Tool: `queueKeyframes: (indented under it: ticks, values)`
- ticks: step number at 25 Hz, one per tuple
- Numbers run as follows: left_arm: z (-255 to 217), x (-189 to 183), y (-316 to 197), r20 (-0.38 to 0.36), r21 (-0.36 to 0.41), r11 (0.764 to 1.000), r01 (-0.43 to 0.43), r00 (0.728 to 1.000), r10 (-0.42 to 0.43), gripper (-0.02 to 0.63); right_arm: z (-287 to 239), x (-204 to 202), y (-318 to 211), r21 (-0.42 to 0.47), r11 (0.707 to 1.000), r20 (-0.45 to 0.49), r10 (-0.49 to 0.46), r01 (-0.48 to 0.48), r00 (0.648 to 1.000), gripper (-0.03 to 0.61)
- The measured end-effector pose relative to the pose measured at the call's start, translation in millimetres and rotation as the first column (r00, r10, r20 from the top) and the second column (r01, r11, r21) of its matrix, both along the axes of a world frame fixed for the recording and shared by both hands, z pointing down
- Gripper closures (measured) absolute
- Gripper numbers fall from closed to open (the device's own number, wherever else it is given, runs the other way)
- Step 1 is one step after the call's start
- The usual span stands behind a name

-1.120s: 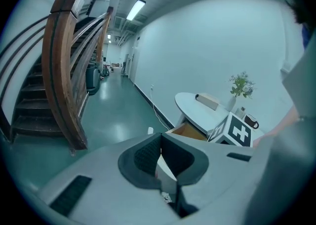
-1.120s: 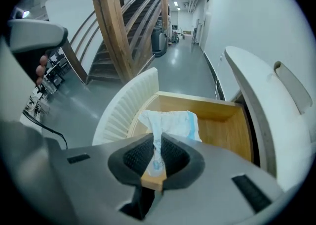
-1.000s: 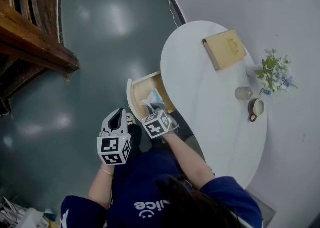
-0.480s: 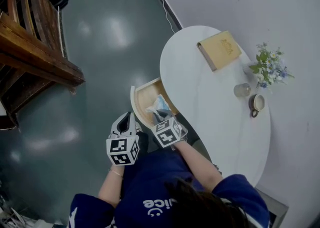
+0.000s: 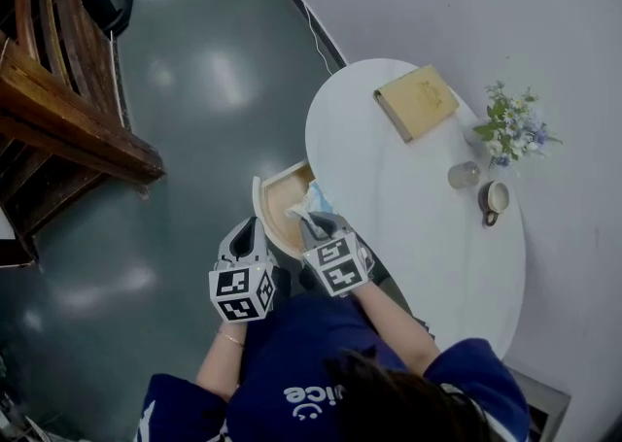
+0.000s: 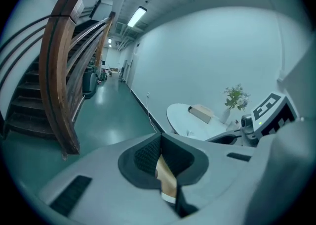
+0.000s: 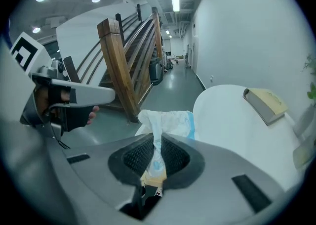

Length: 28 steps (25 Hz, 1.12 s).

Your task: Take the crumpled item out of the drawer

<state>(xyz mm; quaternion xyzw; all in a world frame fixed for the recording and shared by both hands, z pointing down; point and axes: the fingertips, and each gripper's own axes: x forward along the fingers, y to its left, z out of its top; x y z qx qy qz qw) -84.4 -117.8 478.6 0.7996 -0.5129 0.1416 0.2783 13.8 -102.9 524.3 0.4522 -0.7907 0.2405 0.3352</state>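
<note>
The wooden drawer (image 5: 277, 199) stands pulled out from under the white round table (image 5: 428, 236). A crumpled white and blue item (image 5: 314, 201) hangs over the drawer's right part, beside the table edge. My right gripper (image 5: 315, 223) is shut on it. In the right gripper view the crumpled item (image 7: 167, 121) bunches up past the right gripper (image 7: 157, 144), with a thin strip pinched between the pads. My left gripper (image 5: 244, 235) hovers just left of the drawer front. The left gripper (image 6: 159, 145) has its jaws together with nothing held.
On the table lie a tan book (image 5: 416, 100), a vase of flowers (image 5: 508, 132), a small glass (image 5: 464, 175) and a mug (image 5: 496, 198). A wooden staircase (image 5: 68, 129) rises at the left across the green floor. A white wall runs behind the table.
The right gripper has kept its pinch and the crumpled item has shifted slightly toward the table edge. The left gripper stays beside the drawer. The head view has drifted.
</note>
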Motion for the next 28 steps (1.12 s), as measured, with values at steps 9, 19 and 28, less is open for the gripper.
queueKeyframes:
  ticks: [9, 19, 28]
  values:
    - [-30, 16, -13, 0.029, 0.097, 0.994, -0.039, 0.999, 0.037, 0.609, -42, 18, -21, 0.128, 0.988, 0.034, 0.082, -0.086, 0.996, 0.525]
    - [-60, 30, -28, 0.051, 0.218, 0.973, -0.08, 0.996, 0.071, 0.609, -88, 45, -40, 0.303, 0.937, 0.058, 0.166, -0.176, 0.984, 0.523]
    - [-90, 31, -39, 0.025, 0.312, 0.947, -0.074, 0.997, 0.07, 0.609, -132, 75, -46, 0.417, 0.869, 0.106, 0.245, -0.267, 0.964, 0.523]
